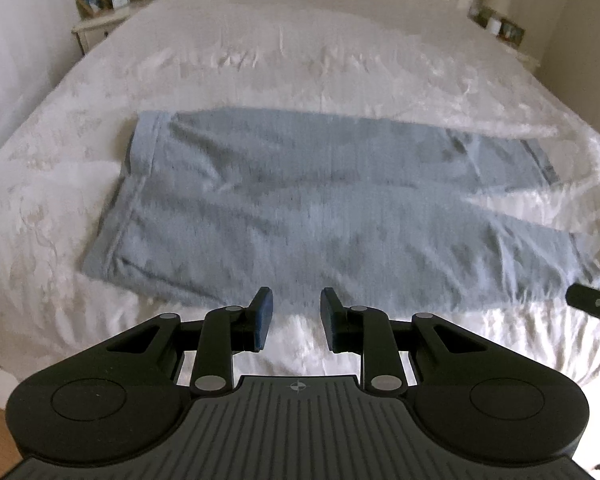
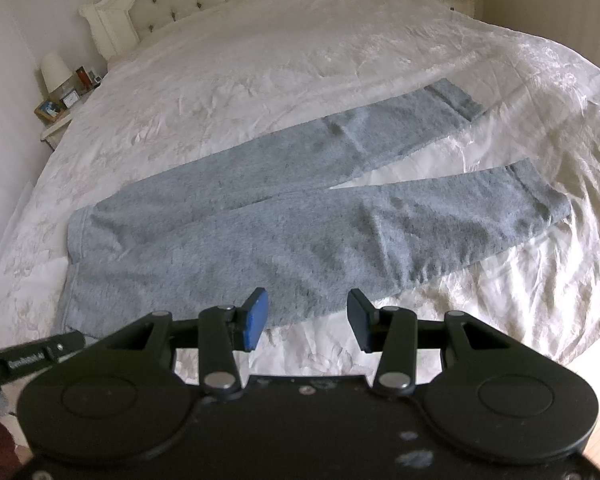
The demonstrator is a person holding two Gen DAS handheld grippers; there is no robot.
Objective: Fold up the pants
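Grey pants lie flat on the bed, while left gripper and right gripper hover near, both parted and empty.

We see soft daylight, brightest on the right side of the bed, where the white cover glares and loses detail. The left wrist view is smeared with blur across the pants; the right wrist view is sharper. Both views bow at the edges, with dark corners.
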